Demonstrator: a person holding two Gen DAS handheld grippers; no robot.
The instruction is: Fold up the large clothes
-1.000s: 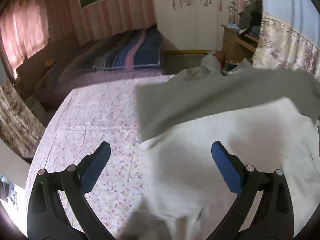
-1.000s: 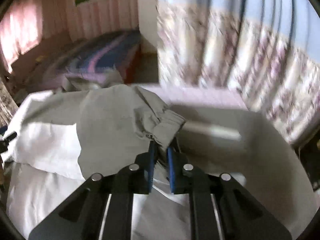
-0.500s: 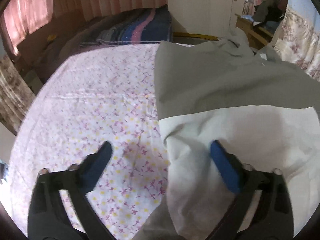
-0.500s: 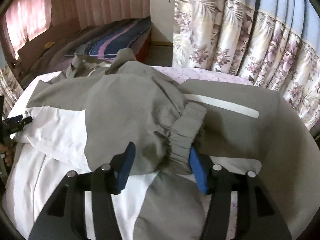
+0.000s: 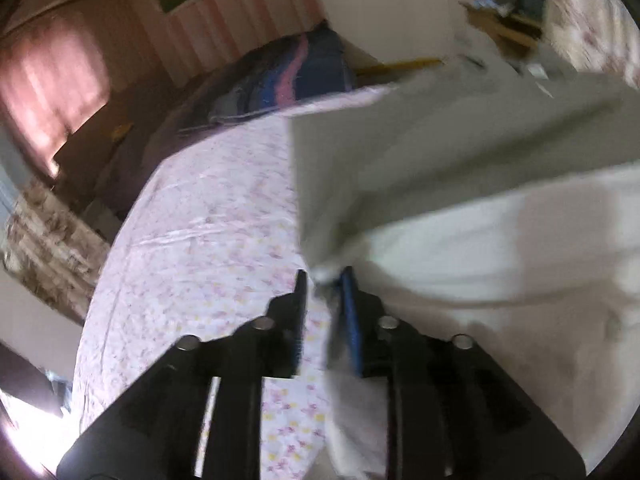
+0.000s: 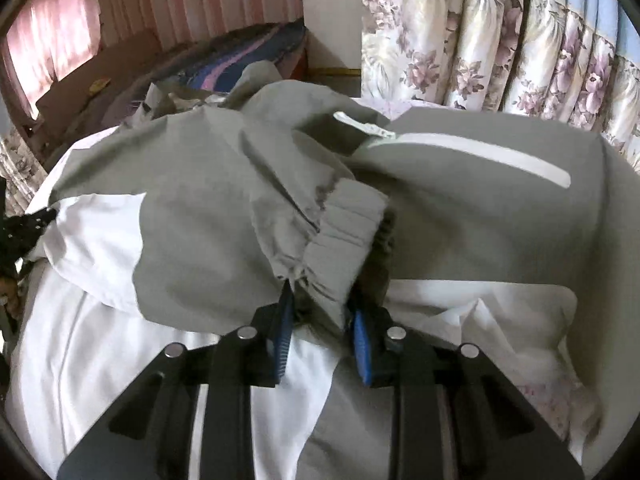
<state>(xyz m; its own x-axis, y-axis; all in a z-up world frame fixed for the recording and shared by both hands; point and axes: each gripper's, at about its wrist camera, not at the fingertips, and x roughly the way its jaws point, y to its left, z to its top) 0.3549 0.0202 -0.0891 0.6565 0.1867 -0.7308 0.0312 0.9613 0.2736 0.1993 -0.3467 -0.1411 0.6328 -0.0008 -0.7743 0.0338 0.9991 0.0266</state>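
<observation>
A large grey and white jacket [image 6: 208, 208] lies spread on the floral bedsheet [image 5: 208, 240]. In the left wrist view my left gripper [image 5: 324, 280] is shut on the jacket's left edge [image 5: 440, 220], where grey meets white. In the right wrist view my right gripper [image 6: 320, 300] has its jaws closed narrowly around the grey elastic sleeve cuff [image 6: 344, 232], which lies folded over the jacket's body. A white zipper strip [image 6: 472, 156] runs across the grey panel beyond the cuff. The left gripper shows small at the far left of the right wrist view [image 6: 24, 228].
A second bed with a blue and pink striped blanket [image 5: 288, 76] stands behind. Floral curtains [image 6: 500, 40] hang at the right. A wooden desk with clutter [image 5: 504, 28] is at the back right. Pink curtains [image 5: 52, 92] cover the left wall.
My left gripper has closed from wide open onto the jacket's left edge. My right gripper opened, then closed narrowly around the sleeve cuff, now laid over the jacket.
</observation>
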